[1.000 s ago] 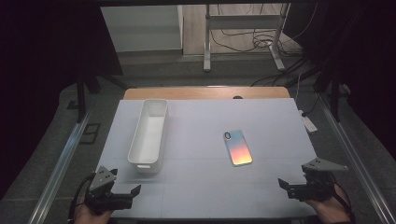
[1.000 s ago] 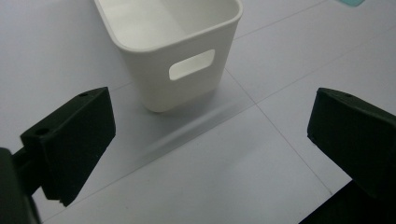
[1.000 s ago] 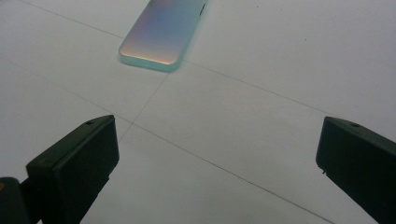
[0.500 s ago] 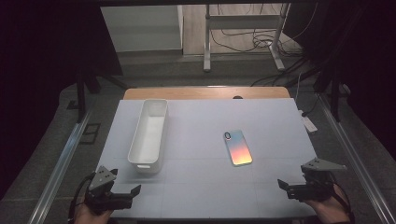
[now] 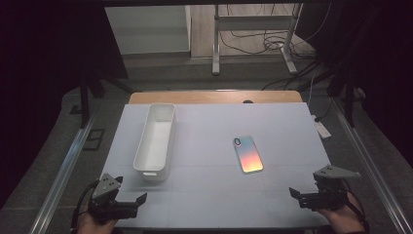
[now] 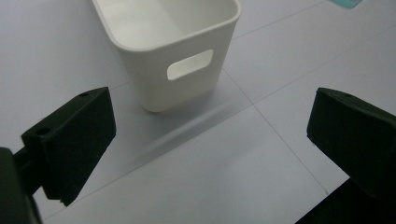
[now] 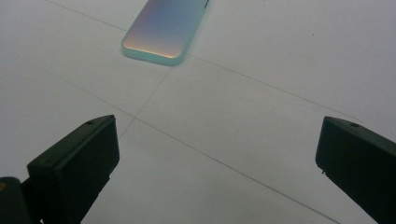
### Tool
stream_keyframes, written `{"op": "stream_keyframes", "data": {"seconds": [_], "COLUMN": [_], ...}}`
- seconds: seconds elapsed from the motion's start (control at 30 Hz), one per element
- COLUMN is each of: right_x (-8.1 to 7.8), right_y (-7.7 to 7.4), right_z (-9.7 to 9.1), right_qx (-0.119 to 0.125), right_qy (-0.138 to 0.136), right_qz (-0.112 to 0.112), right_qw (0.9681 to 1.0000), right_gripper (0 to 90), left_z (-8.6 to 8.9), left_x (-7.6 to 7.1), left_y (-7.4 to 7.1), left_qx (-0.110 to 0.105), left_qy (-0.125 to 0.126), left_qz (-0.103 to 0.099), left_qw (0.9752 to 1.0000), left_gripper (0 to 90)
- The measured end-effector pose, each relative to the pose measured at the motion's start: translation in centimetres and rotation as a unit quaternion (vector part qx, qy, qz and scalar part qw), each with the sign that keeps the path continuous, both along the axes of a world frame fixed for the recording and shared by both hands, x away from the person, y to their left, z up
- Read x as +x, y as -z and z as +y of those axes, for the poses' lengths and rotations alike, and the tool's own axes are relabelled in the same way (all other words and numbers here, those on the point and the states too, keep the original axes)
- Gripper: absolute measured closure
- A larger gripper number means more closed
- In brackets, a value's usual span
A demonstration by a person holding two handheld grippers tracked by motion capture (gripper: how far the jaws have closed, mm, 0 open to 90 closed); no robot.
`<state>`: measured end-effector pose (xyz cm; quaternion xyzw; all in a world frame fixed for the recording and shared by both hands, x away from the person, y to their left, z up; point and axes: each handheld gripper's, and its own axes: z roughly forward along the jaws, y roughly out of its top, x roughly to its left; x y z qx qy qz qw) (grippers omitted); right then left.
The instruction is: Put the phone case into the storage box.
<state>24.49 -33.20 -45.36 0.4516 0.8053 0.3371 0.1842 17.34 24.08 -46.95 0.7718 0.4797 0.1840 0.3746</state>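
the left gripper (image 5: 139,202) sits at the near left edge of the pale grey table top (image 5: 209,195), its jaws spread wide and holding nothing. straight ahead of those jaws, a little toward the left one, stands the long white plastic bin with a slot handle in its near end (image 6: 180,56); in the high view that white plastic bin (image 5: 157,141) runs away from the gripper, empty as far as can be seen. the likely risk on this side is a push rather than a grasp: if the jaws come in low against the end wall, the light bin would probably slide or swing instead of staying put.

further right, the flat phone in a mint-green case with an iridescent pink-to-blue back (image 5: 247,154) lies face down on the table, apart from the bin. it is ahead of the right gripper (image 5: 298,194) and nearer its left jaw (image 7: 163,32). that gripper's jaws are also spread wide and empty. the phone looks thin and slick, so the jaws could scrape the table, skate it forward, or pinch one corner and let it tip out. carried toward the bin, it might clip the rim.
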Motion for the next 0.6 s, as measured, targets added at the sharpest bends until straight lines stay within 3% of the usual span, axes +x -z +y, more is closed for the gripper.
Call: {"op": "stream_keyframes", "data": {"seconds": [0.2, 0.6], "right_x": [0.05, 0.66], "right_y": [-0.02, 0.03], "right_z": [0.01, 0.72], "right_qx": [0.001, -0.007], "right_qy": [0.0, -0.026], "right_qz": [0.003, 0.021], "right_qw": [1.0, 0.9994], "right_gripper": [0.0, 0.0], "left_z": [0.0, -0.03], "left_x": [0.02, -0.02], "left_y": [0.01, 0.01], "left_qx": [0.0, 0.001], "left_qy": [0.0, 0.001], "left_qz": [0.0, -0.001], "left_qw": [1.0, 1.0], "left_gripper": [2.2, 2.3]}}
